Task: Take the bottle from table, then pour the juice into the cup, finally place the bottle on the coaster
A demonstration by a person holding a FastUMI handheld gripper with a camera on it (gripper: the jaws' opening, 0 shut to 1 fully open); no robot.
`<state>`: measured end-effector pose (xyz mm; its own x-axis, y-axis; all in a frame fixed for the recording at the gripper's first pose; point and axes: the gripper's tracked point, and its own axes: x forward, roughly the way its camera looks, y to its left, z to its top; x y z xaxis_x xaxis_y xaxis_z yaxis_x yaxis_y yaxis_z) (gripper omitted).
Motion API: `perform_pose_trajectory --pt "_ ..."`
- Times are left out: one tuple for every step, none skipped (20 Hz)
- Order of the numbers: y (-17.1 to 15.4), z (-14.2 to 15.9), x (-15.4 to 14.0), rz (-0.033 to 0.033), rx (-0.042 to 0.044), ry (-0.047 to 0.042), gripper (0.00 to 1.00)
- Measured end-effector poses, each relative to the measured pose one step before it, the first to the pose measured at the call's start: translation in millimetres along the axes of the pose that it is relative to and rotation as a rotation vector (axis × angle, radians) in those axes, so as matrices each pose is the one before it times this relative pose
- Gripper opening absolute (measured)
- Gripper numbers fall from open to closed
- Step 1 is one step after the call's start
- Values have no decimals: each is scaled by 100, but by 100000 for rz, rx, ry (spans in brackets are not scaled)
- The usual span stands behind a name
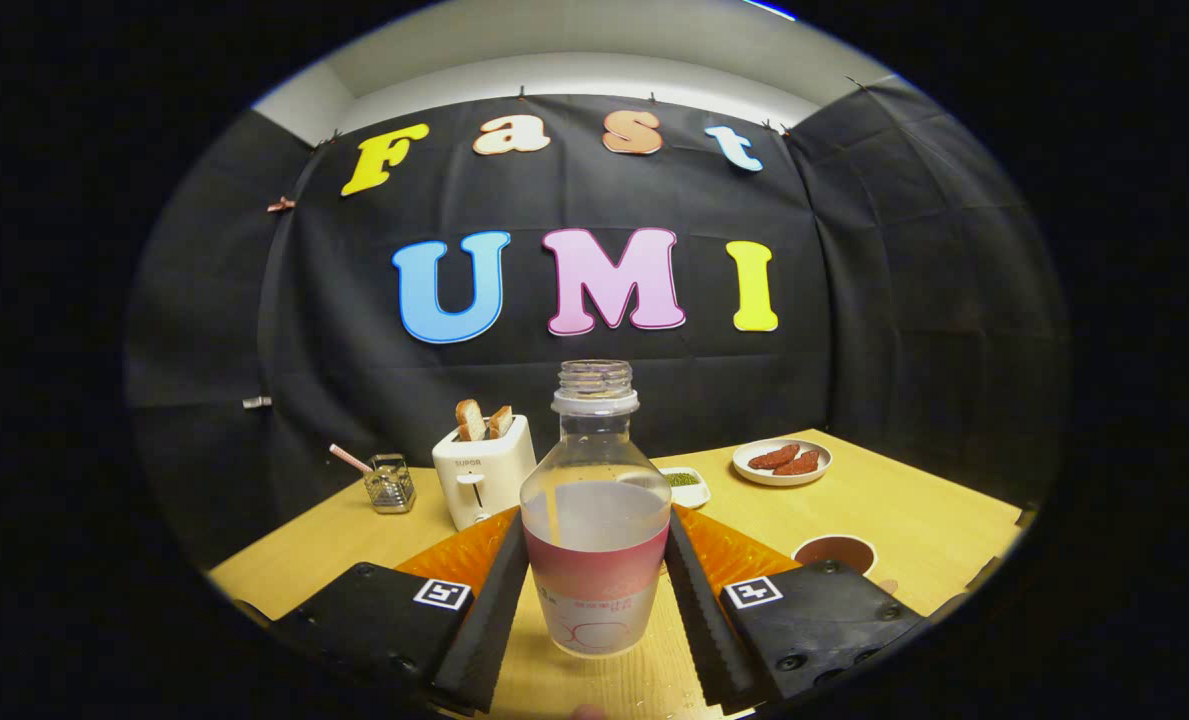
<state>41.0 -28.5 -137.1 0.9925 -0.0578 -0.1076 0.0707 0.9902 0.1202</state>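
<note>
A clear plastic bottle (594, 470) with no cap stands upright between my fingers. It holds pale cloudy juice up to its shoulder and wears a pink and white label. My gripper (594, 575) is shut on the bottle, with both pads pressing its sides at label height. I cannot tell whether its base touches the wooden table (914, 510) or hangs just above it. A dark brown cup (835, 552) sits on the table to the right, beside the right finger.
Beyond the bottle stand a white toaster (482, 470) with bread slices, a small glass holder (390, 484) with a pink straw, a small white dish (686, 484) of green bits and a plate (782, 461) of sausages.
</note>
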Motion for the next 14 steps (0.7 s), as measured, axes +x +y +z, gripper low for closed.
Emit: perform_pose_trajectory --pt "-748 -247 85 -2327 4140 2889 77" --pt "-527 65 -128 -1439 4055 1198 77" --pt "-172 297 -151 425 4436 75 77" --pt "-112 48 15 357 4029 370 77" --pt "-479 -148 215 -354 3313 1386 77" --pt "-564 -491 179 -160 3106 2428 77" --pt "-373 -442 169 364 3133 2740 76" --pt "-416 -378 -36 389 3163 2197 76" --pt "-382 -215 117 245 3932 1791 76" --pt "-376 -18 46 277 4871 1030 76" --pt "-408 185 176 198 5585 218 76" --pt "-406 121 154 55 5998 187 76" --pt "-361 163 102 79 5883 236 76" --pt "-544 -4 82 -136 5085 173 76"
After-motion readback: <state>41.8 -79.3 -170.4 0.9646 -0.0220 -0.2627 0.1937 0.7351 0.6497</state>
